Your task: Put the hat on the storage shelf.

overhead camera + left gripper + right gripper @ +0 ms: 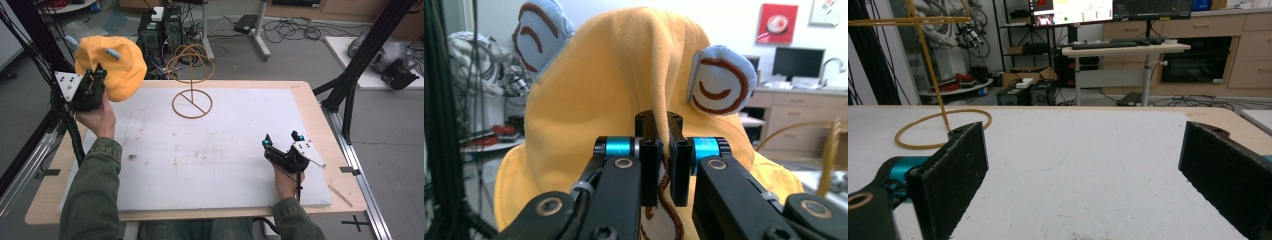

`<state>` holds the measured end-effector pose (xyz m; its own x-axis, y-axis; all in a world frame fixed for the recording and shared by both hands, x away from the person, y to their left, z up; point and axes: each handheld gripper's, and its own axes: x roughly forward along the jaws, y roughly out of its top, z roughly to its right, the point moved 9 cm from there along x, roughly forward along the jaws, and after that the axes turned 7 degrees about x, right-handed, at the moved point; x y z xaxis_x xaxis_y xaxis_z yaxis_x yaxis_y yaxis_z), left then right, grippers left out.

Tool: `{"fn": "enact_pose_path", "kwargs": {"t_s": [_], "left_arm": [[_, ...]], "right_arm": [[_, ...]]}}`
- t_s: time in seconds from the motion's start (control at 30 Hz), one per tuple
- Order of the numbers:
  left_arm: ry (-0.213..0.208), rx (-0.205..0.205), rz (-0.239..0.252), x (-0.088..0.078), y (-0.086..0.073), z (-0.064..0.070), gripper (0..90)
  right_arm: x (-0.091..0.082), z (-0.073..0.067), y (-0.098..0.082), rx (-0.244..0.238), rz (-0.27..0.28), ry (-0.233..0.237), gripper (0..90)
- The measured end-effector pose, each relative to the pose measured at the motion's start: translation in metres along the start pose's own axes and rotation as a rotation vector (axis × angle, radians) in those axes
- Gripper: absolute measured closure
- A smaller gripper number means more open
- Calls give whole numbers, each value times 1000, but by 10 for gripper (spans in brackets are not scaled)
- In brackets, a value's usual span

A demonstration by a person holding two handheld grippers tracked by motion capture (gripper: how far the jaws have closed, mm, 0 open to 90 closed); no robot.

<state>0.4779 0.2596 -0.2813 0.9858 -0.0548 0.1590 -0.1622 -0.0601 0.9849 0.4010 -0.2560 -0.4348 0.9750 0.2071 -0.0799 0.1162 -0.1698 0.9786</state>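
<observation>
A person's left gripper, jaws pressed together on a fold of cloth, holds a yellow fabric hat with two pale blue ears in the air above the table's far left corner. The hat looks light, soft and floppy, draping over the jaws; it would likely sag unless pinched at the thicker brim. A wire hat stand waits near the far edge. The right gripper, jaws spread and empty, rests near the right edge.
</observation>
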Motion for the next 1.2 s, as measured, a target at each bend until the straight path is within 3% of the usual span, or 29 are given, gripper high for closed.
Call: {"fn": "enact_pose_path", "kwargs": {"t_s": [0.13,0.23,0.53,0.63,0.8,0.93,1.13,1.2], "left_arm": [[-31,-5,20,7,18,16,866],[-80,11,33,18,34,34,866],[-244,78,73,48,87,106,867],[-300,96,42,62,93,133,867],[-356,109,-19,89,93,162,867],[-389,119,-75,108,80,179,867],[-406,89,-154,121,50,186,866],[-413,106,-206,123,37,187,866]], "right_arm": [[0,-1,0,2,2,3,52],[0,-1,0,-2,0,7,52],[0,-2,1,-3,3,13,52],[0,-3,1,-1,2,19,52],[0,-7,1,-5,-4,33,52],[1,-10,0,-13,-7,40,52],[1,-12,0,-19,-5,46,53],[2,-12,0,-25,-5,44,53]]}}
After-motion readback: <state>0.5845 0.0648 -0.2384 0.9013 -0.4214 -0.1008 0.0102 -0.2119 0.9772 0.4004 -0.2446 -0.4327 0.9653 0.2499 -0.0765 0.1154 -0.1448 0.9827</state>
